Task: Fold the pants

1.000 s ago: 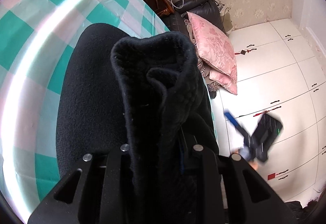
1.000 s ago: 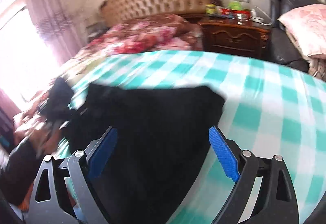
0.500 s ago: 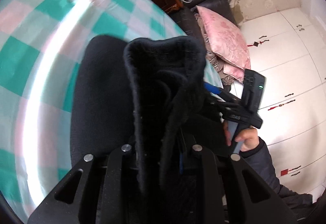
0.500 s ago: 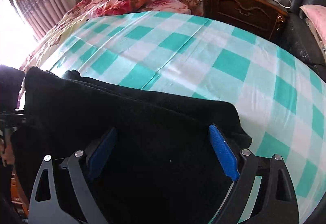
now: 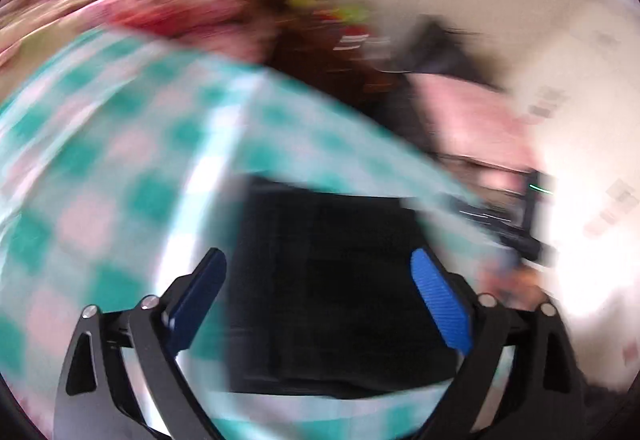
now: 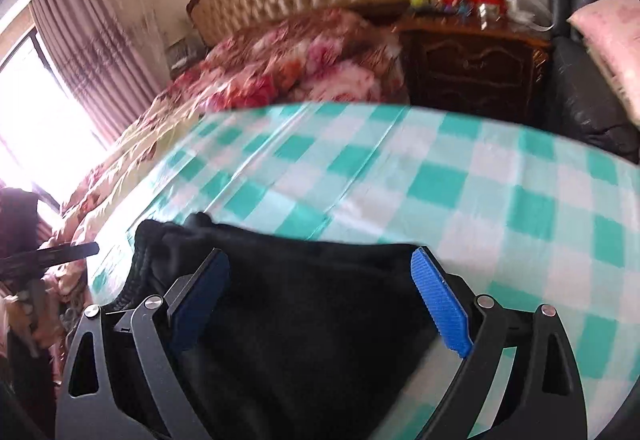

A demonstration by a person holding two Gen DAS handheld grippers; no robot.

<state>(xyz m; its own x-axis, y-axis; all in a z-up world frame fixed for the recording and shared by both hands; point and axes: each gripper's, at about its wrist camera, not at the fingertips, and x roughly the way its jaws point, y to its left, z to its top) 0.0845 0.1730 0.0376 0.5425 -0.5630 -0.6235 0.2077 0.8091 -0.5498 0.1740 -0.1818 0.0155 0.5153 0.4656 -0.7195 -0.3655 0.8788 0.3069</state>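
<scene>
In the blurred left wrist view, our left tool has just been opening; its blue pads stand wide apart with nothing pinched between them, above the black pants lying folded on the checked sheet. In the right wrist view, our right tool is spread wide, empty, over the pants on the bed.
</scene>
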